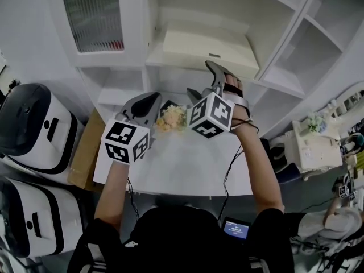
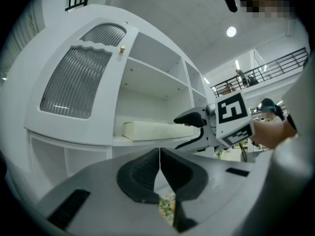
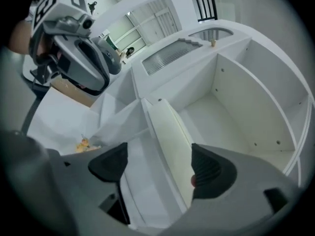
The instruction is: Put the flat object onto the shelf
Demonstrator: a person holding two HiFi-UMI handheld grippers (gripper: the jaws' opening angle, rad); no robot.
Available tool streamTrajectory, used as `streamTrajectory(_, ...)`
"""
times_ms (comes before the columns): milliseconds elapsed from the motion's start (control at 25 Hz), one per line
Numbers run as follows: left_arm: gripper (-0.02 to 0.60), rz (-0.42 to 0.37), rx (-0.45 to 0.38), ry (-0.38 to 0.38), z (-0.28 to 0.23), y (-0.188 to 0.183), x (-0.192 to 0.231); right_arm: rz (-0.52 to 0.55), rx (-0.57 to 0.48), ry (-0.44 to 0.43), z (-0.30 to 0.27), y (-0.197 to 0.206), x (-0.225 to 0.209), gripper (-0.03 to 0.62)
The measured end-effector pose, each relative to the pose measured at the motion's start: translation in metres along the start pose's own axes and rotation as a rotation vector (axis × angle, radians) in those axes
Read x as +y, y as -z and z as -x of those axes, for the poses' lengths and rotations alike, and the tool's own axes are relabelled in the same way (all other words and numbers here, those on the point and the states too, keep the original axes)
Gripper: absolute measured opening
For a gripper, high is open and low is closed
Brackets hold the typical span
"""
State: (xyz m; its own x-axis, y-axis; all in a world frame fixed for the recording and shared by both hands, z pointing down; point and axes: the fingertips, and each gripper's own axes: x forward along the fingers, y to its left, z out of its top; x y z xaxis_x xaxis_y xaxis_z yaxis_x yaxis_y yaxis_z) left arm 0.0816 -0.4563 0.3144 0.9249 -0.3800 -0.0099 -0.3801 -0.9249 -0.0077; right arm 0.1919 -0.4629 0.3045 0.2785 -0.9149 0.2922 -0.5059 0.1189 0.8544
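The flat cream box (image 1: 207, 49) lies on the white shelf (image 1: 170, 64), its long side across the opening. My right gripper (image 1: 199, 77) stands open at the box's near edge, one finger above it and one below. In the right gripper view the box (image 3: 170, 146) runs between the two pads, close to the right pad (image 3: 209, 173) and well apart from the left one. The left gripper view shows the box (image 2: 152, 130) resting on the shelf with the right gripper (image 2: 189, 130) straddling its end. My left gripper (image 1: 153, 99) hovers lower left over the table, shut and empty, its pads (image 2: 147, 171) meeting.
A small bunch of pale flowers (image 1: 172, 117) lies at the back of the white table (image 1: 182, 164). A ribbed-glass cabinet door (image 1: 94, 16) is upper left. A cardboard box (image 1: 85, 147) and white machines (image 1: 34, 124) stand to the left. Open shelf bays (image 1: 307, 44) reach to the right.
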Motion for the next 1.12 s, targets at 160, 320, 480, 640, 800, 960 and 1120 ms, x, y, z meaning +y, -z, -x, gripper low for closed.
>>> streamTrajectory(160,0.008,-0.004,0.011,0.006,0.007,0.003,-0.003,-0.095,-0.045,0.027,0.015,-0.005,0.001,0.311)
streamTrajectory(320,0.008,-0.008,0.022,0.018,0.016,0.007,-0.006,-0.181,-0.073,0.060,0.029,-0.008,0.004,0.232)
streamTrajectory(480,0.008,-0.011,0.031,0.034,0.026,0.011,-0.009,-0.280,-0.092,0.096,0.041,-0.011,0.011,0.150)
streamTrajectory(640,0.008,-0.015,0.038,0.050,0.035,0.016,-0.010,-0.376,-0.101,0.140,0.052,-0.014,0.019,0.058)
streamTrajectory(800,0.008,-0.024,0.048,0.053,0.044,0.023,-0.010,-0.459,-0.105,0.161,0.060,-0.013,0.032,0.009)
streamTrajectory(960,0.008,-0.037,0.059,0.065,0.052,0.032,-0.017,-0.573,-0.104,0.146,0.063,-0.007,0.050,0.002)
streamTrajectory(1120,0.008,-0.032,0.058,0.067,0.057,0.035,-0.019,-0.669,-0.120,0.110,0.067,-0.005,0.067,0.002)
